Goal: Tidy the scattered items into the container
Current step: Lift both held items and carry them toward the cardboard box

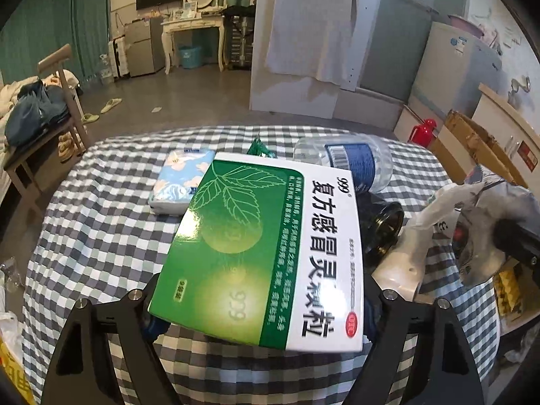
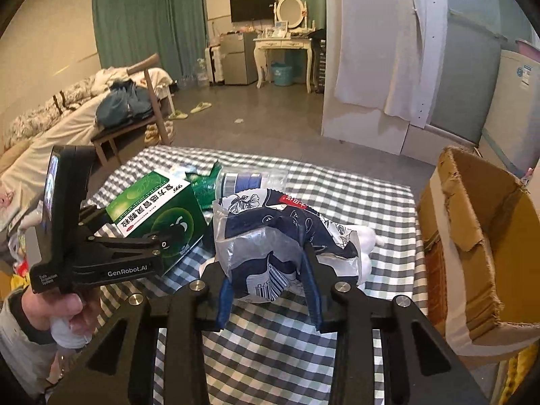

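Grip check, both sides loaded. Left gripper [image 1: 260,307]: jaws closed on the near end of the green medicine box [image 1: 260,249], which sticks out forward and is lifted off the checked table [image 1: 101,236]. Beyond the box tip lie a blue floral tissue pack [image 1: 182,182] to the left and a clear plastic bottle [image 1: 351,162] ahead, both on the cloth — still to be collected.

Right gripper [image 2: 270,287]: jaws pinched on a crinkled plastic packet [image 2: 270,236] with a dark floral print, bunched between the blue pads; the grip sits low on the packet, so the top flops forward. Cardboard box [image 2: 472,236], open, stands to the right of these jaws at the table edge — judged to be the container.

Advice for the carry: move the right load first, since it is nearest the opening; keep the packet high enough to clear the torn rim before releasing. Keep the medicine box level — a grip at one end invites pivoting.
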The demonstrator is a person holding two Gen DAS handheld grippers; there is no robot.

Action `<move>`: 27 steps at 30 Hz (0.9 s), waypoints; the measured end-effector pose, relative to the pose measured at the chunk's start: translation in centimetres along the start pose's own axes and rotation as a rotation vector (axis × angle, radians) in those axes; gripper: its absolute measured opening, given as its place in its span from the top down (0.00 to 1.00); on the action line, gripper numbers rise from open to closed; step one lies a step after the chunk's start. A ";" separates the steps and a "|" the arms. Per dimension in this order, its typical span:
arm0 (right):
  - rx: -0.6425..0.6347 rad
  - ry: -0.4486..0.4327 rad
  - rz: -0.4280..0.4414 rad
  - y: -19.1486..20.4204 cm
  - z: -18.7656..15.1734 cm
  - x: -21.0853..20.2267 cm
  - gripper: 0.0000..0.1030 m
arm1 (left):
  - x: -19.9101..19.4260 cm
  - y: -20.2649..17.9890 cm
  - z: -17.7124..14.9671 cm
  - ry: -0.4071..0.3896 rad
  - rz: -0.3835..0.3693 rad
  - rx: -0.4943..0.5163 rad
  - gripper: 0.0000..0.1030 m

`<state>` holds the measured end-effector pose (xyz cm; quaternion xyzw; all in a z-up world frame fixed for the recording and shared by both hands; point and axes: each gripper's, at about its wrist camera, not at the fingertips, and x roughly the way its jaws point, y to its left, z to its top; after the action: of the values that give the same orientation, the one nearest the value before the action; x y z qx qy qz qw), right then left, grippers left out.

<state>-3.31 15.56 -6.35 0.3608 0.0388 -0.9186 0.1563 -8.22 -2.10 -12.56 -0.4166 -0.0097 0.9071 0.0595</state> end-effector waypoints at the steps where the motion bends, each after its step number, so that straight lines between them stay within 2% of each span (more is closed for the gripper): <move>1: 0.006 -0.013 -0.002 -0.3 0.0 -0.4 0.66 | -0.3 -0.1 0.1 -0.009 0.004 0.001 0.18; 12: 0.058 -0.115 -0.040 -2.1 0.8 -4.0 0.66 | -6.1 -3.0 2.0 -0.159 -0.008 0.039 0.21; 19: 0.073 -0.140 -0.052 -2.8 1.0 -4.9 0.66 | -6.8 -4.6 2.8 -0.176 -0.039 0.057 0.21; 27: 0.087 -0.207 -0.095 -4.4 1.2 -7.8 0.66 | -8.3 -6.0 4.2 -0.222 -0.057 0.080 0.21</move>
<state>-0.08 21.49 -0.33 0.2683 -0.0003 -0.9581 0.1001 -5.46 3.02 -3.11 -0.3103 0.0081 0.9453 0.1002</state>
